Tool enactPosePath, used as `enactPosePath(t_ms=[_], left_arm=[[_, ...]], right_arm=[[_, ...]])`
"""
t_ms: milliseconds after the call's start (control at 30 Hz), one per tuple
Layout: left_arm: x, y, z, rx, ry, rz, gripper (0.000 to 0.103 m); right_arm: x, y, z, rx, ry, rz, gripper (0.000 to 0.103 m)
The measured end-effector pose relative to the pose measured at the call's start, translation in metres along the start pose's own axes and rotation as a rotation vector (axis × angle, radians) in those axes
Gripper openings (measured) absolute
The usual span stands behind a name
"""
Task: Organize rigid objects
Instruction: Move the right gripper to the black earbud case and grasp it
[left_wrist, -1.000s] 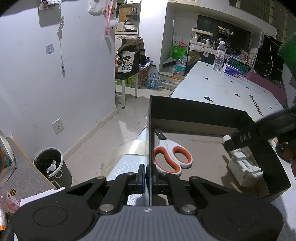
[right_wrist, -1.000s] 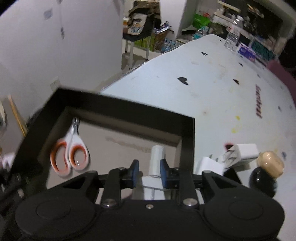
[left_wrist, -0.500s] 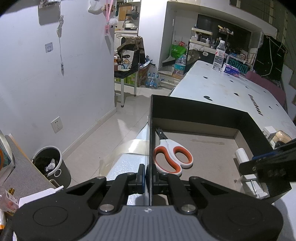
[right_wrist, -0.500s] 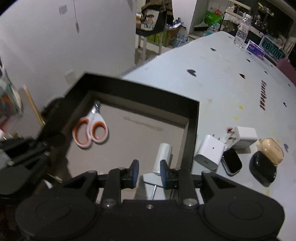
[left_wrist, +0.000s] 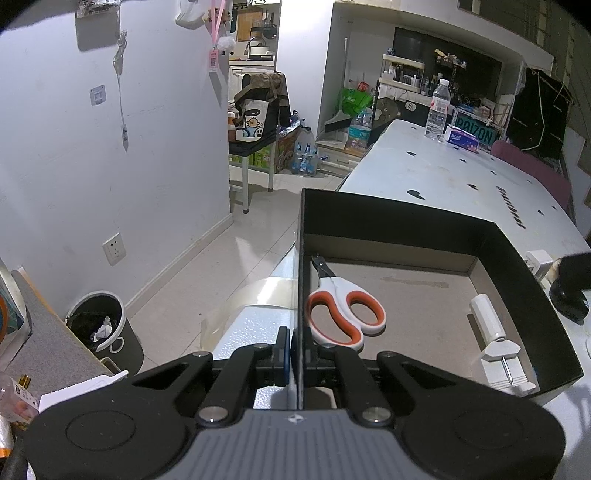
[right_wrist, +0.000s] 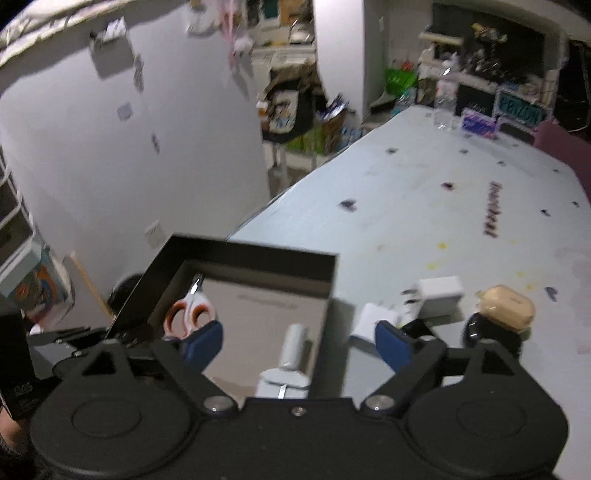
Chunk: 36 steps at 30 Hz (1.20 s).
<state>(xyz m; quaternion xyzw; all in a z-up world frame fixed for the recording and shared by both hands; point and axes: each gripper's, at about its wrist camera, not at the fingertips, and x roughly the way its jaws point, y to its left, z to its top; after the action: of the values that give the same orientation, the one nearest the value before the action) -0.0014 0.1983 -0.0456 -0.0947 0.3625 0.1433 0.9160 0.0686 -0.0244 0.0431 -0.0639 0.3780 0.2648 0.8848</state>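
A black open box (left_wrist: 406, 218) (right_wrist: 255, 254) stands at the table's near left corner. Inside lie orange-and-white scissors (left_wrist: 341, 308) (right_wrist: 190, 312) on the left and a white tool with a round handle (left_wrist: 496, 341) (right_wrist: 288, 360) on the right. My left gripper (left_wrist: 297, 350) is shut on the box's left wall. My right gripper (right_wrist: 299, 339) is open and empty above the box's right wall. White chargers (right_wrist: 437, 297) (right_wrist: 375, 321), a beige earbud case (right_wrist: 508, 308) and a black case (right_wrist: 484, 332) lie on the table right of the box.
The white table (right_wrist: 424, 206) stretches away, with a water bottle (left_wrist: 437, 110) and a tissue pack (left_wrist: 461, 138) at its far end. A waste bin (left_wrist: 101, 325) stands on the floor to the left. Clear tape (left_wrist: 255, 295) hangs off the table corner.
My right gripper has opened, let go of the white tool in the box, and drawn back and up. The left gripper has kept its hold on the box wall.
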Motion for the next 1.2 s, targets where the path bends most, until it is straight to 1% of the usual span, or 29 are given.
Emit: enactPosePath(t_ms=[167,333,500,600,667,800,967,1067,1100,1133,1200], left_arm=[[0.000,-0.001,0.000,0.005,0.002,0.008,0.005],[0.000,-0.004,0.000,0.006,0.002,0.012,0.005],[-0.001,-0.005,0.000,0.011,0.002,0.018,0.004],[0.000,-0.006,0.000,0.013,0.005,0.022,0.004],[0.000,-0.006,0.000,0.013,0.006,0.024,0.004],[0.000,-0.008,0.000,0.015,0.009,0.027,0.004],[0.000,-0.009,0.002,0.019,0.013,0.032,0.004],[0.001,-0.009,0.002,0.021,0.014,0.033,0.004],[0.000,-0.009,0.001,0.021,0.014,0.033,0.004],[0.000,-0.009,0.001,0.021,0.014,0.033,0.004],[0.001,-0.009,0.001,0.023,0.016,0.034,0.004]], right_arm=[[-0.011,-0.037,-0.003,0.058,-0.053,-0.068,0.096],[-0.010,-0.082,-0.011,0.153,-0.125,-0.169,0.096],[0.008,-0.131,-0.020,0.284,-0.113,-0.233,0.096],[0.022,-0.153,-0.030,0.347,-0.130,-0.290,0.096],[0.036,-0.166,-0.035,0.382,-0.107,-0.321,0.096],[0.061,-0.184,-0.043,0.427,-0.043,-0.320,0.096],[0.075,-0.184,-0.042,0.415,-0.048,-0.269,0.095],[0.081,-0.178,-0.040,0.390,-0.037,-0.278,0.095],[0.083,-0.179,-0.039,0.382,-0.031,-0.283,0.094],[0.085,-0.178,-0.039,0.378,-0.018,-0.286,0.089],[0.086,-0.179,-0.041,0.385,-0.003,-0.278,0.086]])
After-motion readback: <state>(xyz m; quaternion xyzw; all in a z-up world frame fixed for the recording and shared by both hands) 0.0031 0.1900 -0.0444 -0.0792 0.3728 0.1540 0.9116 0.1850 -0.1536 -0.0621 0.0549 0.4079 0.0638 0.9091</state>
